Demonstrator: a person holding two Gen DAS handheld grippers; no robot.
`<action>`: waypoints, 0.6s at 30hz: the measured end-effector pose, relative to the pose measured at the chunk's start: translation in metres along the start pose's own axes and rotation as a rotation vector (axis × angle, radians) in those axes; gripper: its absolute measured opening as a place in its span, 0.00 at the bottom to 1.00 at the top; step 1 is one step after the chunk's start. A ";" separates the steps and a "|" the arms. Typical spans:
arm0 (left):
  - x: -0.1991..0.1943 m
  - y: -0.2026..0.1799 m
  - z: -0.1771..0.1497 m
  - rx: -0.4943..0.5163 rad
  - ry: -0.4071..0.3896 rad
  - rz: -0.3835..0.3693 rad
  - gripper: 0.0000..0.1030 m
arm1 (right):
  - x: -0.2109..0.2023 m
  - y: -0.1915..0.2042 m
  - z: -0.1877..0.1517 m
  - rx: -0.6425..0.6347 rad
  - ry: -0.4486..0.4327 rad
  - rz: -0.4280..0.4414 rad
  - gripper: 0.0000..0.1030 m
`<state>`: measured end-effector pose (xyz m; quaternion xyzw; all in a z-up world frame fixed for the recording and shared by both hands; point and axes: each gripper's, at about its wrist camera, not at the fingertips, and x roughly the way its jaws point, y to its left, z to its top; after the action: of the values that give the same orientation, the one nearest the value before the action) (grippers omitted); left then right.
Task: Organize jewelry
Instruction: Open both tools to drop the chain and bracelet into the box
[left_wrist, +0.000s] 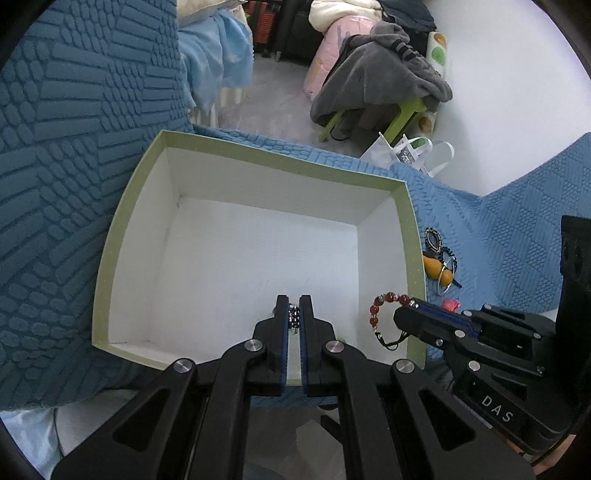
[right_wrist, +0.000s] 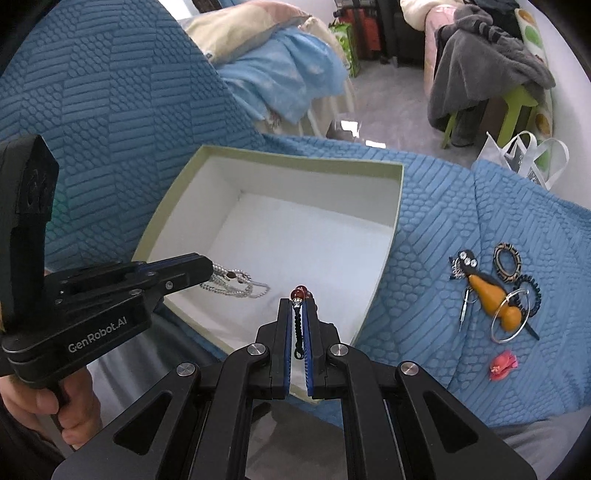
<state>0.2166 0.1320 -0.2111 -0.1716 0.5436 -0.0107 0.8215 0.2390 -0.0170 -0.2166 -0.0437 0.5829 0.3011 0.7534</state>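
Carrying two pieces into the open box, I judge the drop-off is in hand; next each jaw pair must part over the white floor. My left gripper pinches a silver chain, dangling ahead of its tips; my right gripper clamps a red bead bracelet, beads just beyond.

right gripper clamps red bead bracelet | left gripper clamps silver chain | both over box
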 end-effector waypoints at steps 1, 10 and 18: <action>-0.001 0.000 0.000 -0.002 -0.001 -0.006 0.04 | 0.000 -0.001 0.000 0.002 0.003 0.005 0.04; -0.034 0.003 0.003 -0.031 -0.080 -0.008 0.40 | -0.042 0.008 0.011 -0.040 -0.087 0.008 0.12; -0.095 -0.022 0.004 0.021 -0.193 -0.006 0.40 | -0.121 0.016 0.014 -0.057 -0.270 -0.021 0.12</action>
<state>0.1850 0.1321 -0.1190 -0.1649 0.4611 -0.0020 0.8719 0.2263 -0.0467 -0.0975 -0.0302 0.4671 0.3125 0.8266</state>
